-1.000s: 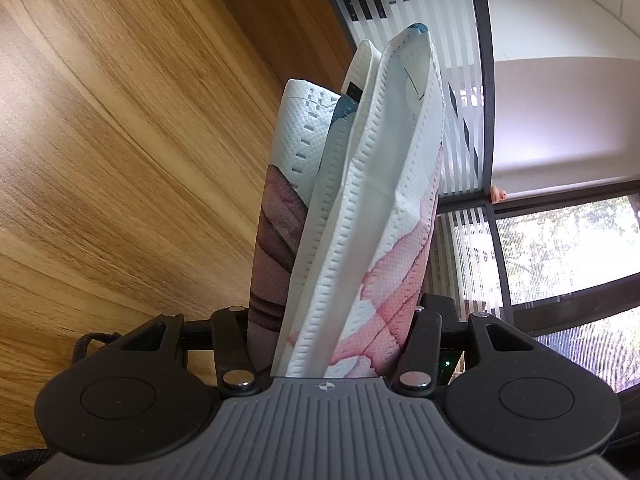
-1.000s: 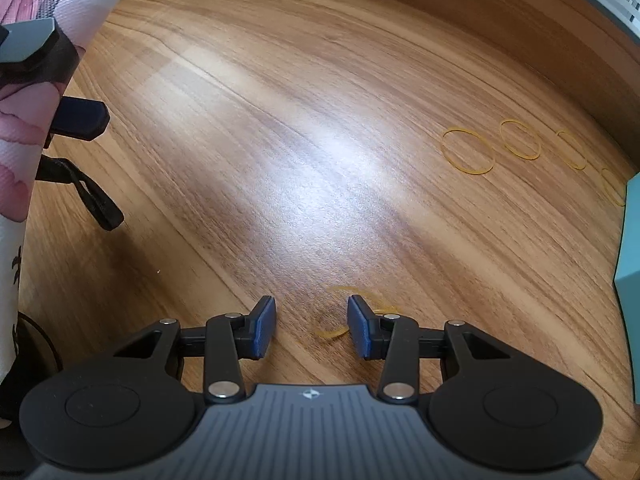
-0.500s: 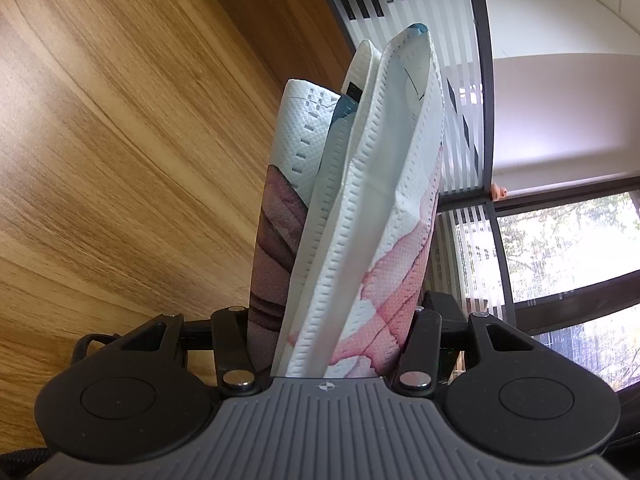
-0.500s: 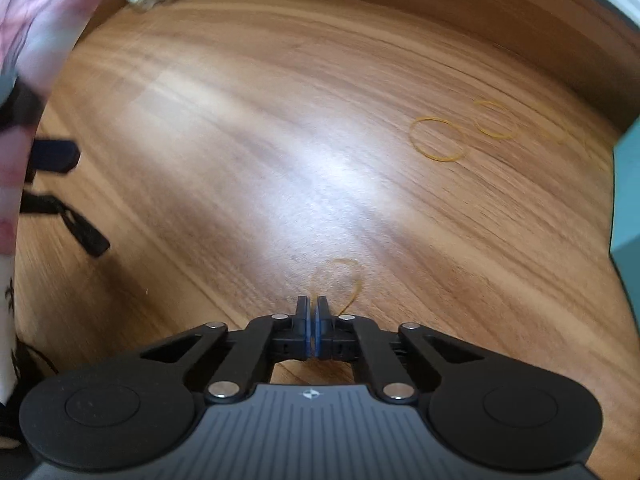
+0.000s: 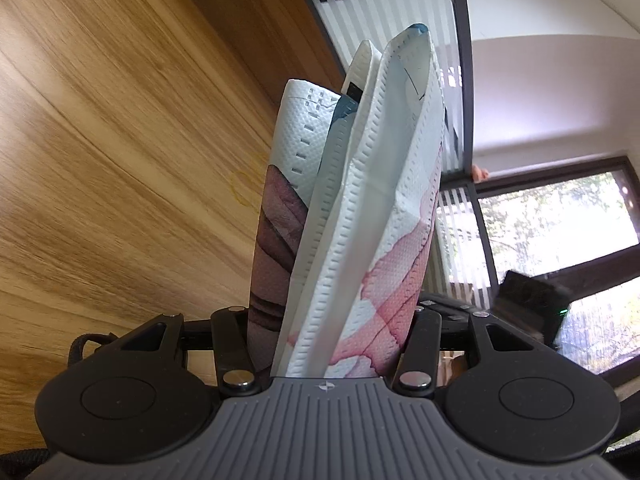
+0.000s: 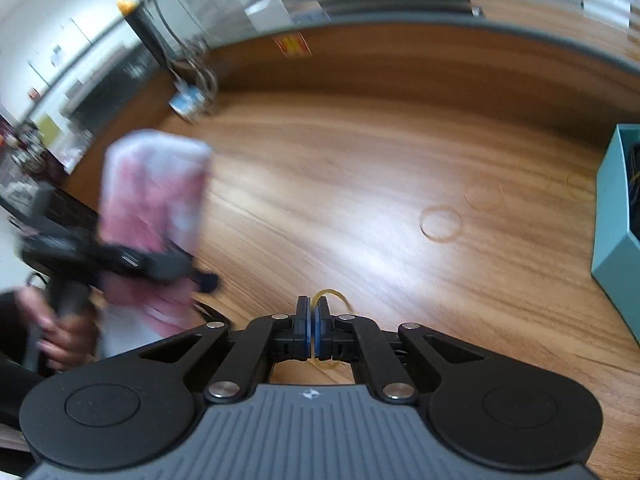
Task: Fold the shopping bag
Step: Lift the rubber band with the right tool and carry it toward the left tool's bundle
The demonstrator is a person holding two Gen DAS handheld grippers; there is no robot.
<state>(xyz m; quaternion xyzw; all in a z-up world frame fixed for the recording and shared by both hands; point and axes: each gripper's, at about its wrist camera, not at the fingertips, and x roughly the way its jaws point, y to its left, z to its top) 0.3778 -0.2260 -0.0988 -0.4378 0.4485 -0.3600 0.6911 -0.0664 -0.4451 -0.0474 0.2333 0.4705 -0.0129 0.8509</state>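
My tongs (image 6: pixel 313 326) are matte black with a ribbed grey housing behind them, a small compass-like mark at its front edge, and round black discs to either side. Silver screws sit at the linkage pivots, and blue pads (image 6: pixel 319 332) line the fingers. My other tongs (image 5: pixel 332 320) match these.

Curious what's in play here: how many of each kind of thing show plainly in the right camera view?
Folded shopping bag: 1
Rubber bands: 3, one pinched in the right gripper, two loose
Teal box: 1
Total: 5; fainter bands near the box are too blurred to count.
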